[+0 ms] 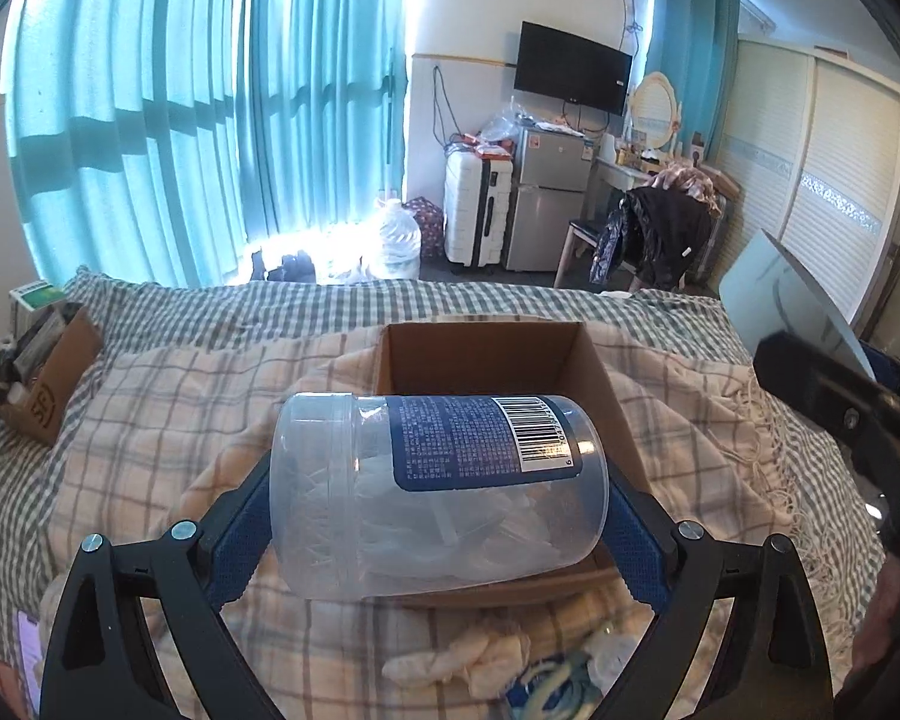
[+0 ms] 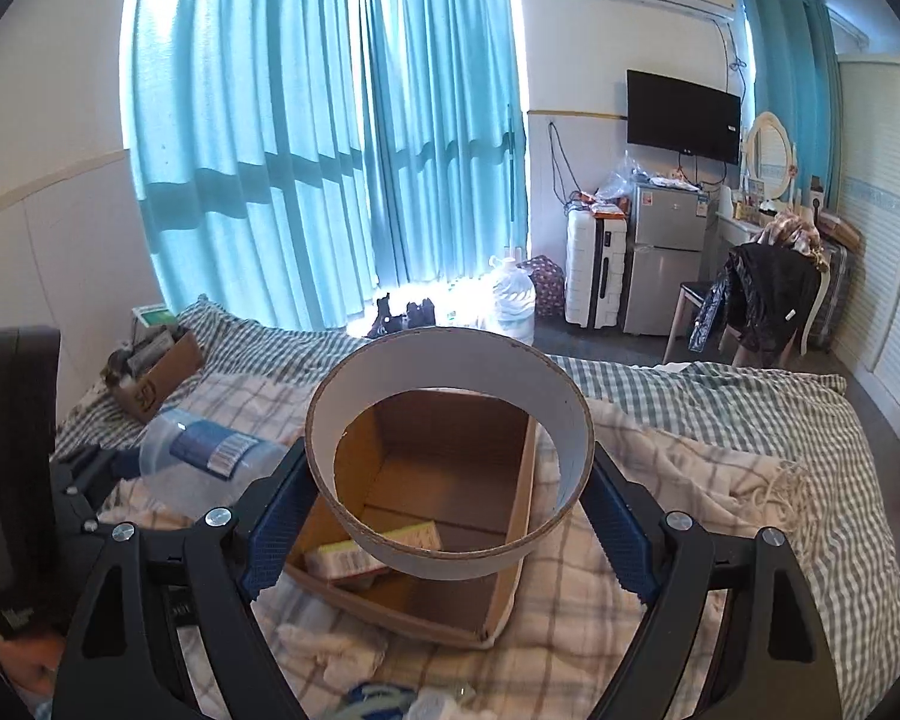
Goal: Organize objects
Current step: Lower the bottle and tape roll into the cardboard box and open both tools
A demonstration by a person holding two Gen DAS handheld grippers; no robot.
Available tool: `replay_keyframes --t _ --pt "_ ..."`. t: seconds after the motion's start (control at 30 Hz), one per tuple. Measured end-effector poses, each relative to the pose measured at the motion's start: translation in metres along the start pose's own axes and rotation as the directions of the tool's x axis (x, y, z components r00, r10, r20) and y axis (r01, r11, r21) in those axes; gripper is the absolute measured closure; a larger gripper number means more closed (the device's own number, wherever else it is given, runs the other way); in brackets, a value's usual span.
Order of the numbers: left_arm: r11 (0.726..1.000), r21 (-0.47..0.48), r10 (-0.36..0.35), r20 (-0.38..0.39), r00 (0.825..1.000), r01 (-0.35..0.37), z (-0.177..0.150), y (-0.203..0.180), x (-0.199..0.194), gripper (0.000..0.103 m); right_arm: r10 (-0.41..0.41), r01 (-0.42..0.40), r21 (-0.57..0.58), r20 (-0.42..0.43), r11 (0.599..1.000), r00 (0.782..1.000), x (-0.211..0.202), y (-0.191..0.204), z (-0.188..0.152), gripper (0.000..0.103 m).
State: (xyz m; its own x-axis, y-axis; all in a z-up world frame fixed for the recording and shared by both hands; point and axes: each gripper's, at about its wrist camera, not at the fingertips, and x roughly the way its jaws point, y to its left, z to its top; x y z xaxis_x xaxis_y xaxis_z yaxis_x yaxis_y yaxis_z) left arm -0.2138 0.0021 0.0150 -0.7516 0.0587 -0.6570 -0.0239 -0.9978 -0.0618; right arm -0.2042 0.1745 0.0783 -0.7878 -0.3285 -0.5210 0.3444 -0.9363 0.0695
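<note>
With the clear plastic jar clenched sideways in the left claw and the cardboard ring clamped in the right claw, the open cardboard box on the bed is found at twelve o'clock below both, nearer the right.

The right gripper holds a wide cardboard ring, white on its outer face, its blue pads pressed against the ring's two sides. The ring hangs over an open cardboard box that sits on a plaid blanket spread on the bed. A small yellow-green carton lies on the box floor at the near left corner. To the left, the left gripper carries a clear plastic jar with a blue label and barcode, lying on its side. A second cardboard box, filled with items, rests near the bed's far left edge. Crumpled white cloth lies on the blanket just in front of the open box.
</note>
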Motion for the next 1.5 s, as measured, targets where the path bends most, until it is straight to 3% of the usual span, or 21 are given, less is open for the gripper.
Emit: replay_keyframes --t 0.4,0.7,0.73,0.77,0.83,1.03,1.23,1.3,1.5 --pt "0.999 0.019 -0.045 -0.055 0.998 0.046 0.008 -0.004 0.099 0.006 -0.031 0.035 0.030 -0.102 0.999 0.994 0.130 -0.026 0.004 0.018" --pt "0.997 0.051 -0.060 -0.070 0.996 0.064 -0.001 -0.012 0.125 0.005 -0.028 0.037 0.074 -0.124 0.997 0.992 0.162 -0.034 -0.007 0.018" --pt "0.997 0.049 -0.061 -0.072 0.996 0.065 -0.003 -0.012 0.124 0.004 -0.025 0.035 0.079 -0.126 0.996 0.992 0.161 -0.034 -0.008 0.013" --pt "0.996 0.050 -0.064 -0.072 0.995 0.067 -0.005 -0.013 0.122 0.003 -0.027 0.037 0.084 -0.118 0.996 0.993 0.156 -0.034 -0.007 0.006" --pt "0.996 0.063 -0.062 -0.055 0.997 0.066 -0.005 -0.016 0.113 0.000 -0.039 0.047 0.092 -0.089 0.995 0.995 0.145 -0.037 -0.006 0.002" --pt "0.997 0.072 -0.038 -0.020 0.999 0.040 0.002 -0.016 0.064 0.000 -0.043 0.051 0.128 -0.064 0.990 0.997 0.100 -0.049 -0.001 0.002" --pt "0.999 0.039 0.006 0.049 0.999 -0.007 0.006 -0.005 -0.012 0.000 -0.108 0.110 0.097 -0.026 0.989 0.994 0.019 -0.044 0.003 0.002" --pt "1.000 0.014 0.003 0.085 0.996 -0.004 -0.002 0.001 -0.040 0.000 -0.134 0.134 0.087 -0.004 0.987 0.991 -0.014 -0.040 -0.008 0.002" --pt "0.999 -0.033 0.045 0.078 0.996 -0.042 -0.042 0.006 -0.088 0.000 -0.137 0.138 0.037 -0.026 0.990 0.990 -0.073 -0.029 -0.053 0.002"
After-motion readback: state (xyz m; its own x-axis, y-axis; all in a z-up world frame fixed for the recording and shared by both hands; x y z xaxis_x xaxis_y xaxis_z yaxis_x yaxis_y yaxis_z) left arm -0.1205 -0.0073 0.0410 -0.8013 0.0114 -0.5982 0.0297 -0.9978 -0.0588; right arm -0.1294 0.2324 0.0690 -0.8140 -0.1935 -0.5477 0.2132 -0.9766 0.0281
